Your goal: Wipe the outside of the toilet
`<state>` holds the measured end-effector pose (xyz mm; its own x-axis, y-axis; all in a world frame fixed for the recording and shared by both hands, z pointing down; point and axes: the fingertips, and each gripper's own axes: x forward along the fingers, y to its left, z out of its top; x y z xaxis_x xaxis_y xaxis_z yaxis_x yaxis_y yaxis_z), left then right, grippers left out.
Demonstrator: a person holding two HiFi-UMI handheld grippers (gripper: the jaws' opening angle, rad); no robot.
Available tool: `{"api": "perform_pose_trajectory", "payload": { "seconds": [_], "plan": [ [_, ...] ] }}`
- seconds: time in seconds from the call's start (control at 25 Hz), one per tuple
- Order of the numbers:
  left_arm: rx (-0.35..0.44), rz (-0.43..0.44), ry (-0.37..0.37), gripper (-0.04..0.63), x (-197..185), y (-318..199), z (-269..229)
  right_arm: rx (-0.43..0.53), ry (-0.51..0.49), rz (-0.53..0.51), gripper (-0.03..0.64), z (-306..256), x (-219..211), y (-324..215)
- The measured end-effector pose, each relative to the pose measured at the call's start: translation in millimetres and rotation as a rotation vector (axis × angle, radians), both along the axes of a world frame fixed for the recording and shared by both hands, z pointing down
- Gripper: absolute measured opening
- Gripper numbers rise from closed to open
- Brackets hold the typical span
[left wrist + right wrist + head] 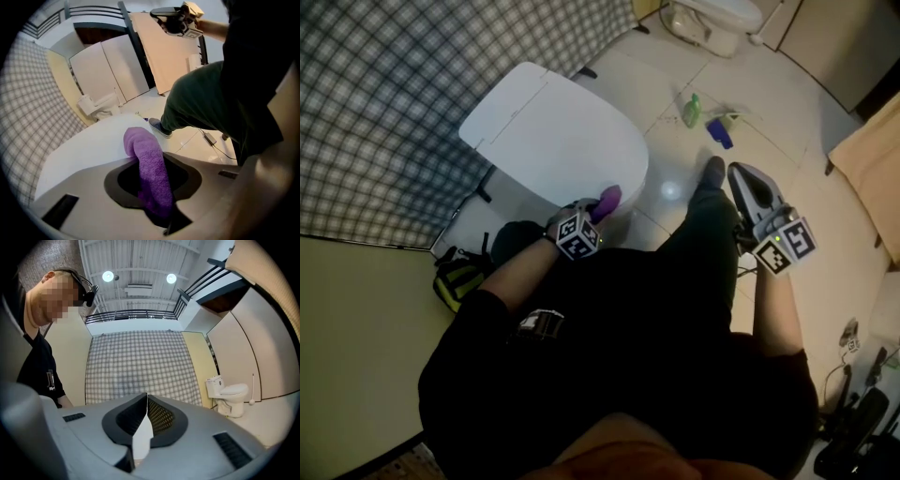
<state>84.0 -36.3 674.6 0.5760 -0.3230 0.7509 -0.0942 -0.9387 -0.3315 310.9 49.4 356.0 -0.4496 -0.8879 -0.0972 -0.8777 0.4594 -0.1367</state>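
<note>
A white toilet (553, 131) with its lid down stands in front of me; its lid (89, 145) fills the lower left of the left gripper view. My left gripper (596, 212) is shut on a purple cloth (608, 199), held at the front rim of the toilet. The purple cloth (149, 171) hangs out from between the jaws and folds over toward the lid. My right gripper (742, 176) is raised at the right, away from the toilet. In the right gripper view its jaws (146, 401) meet with nothing between them.
A green bottle (691, 111) and a blue item (719, 134) lie on the tiled floor beyond the toilet. A second toilet (712, 19) stands at the far wall. A checkered partition (384, 103) runs along the left, with a yellow-black bag (459, 277) at its base.
</note>
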Motion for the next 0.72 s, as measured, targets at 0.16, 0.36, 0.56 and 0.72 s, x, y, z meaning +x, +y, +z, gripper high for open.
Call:
{"api": "perform_pose_trajectory", "payload": {
  "seconds": [0.16, 0.36, 0.56, 0.72],
  "plan": [
    [0.013, 0.042, -0.023, 0.091, 41, -1, -3, -0.014, -0.01, 0.033, 0.011, 5, 18, 7],
    [0.0, 0.041, -0.074, 0.091, 109, -25, -8, -0.027, -0.016, 0.055, 0.011, 14, 37, 12],
    [-0.045, -0.118, -0.136, 0.091, 149, -100, -32, -0.037, -0.056, 0.091, 0.011, 0, 63, 14],
    [-0.061, -0.305, -0.182, 0.091, 130, -191, -59, -0.063, -0.09, 0.128, 0.011, -2, 93, 16]
  ]
}}
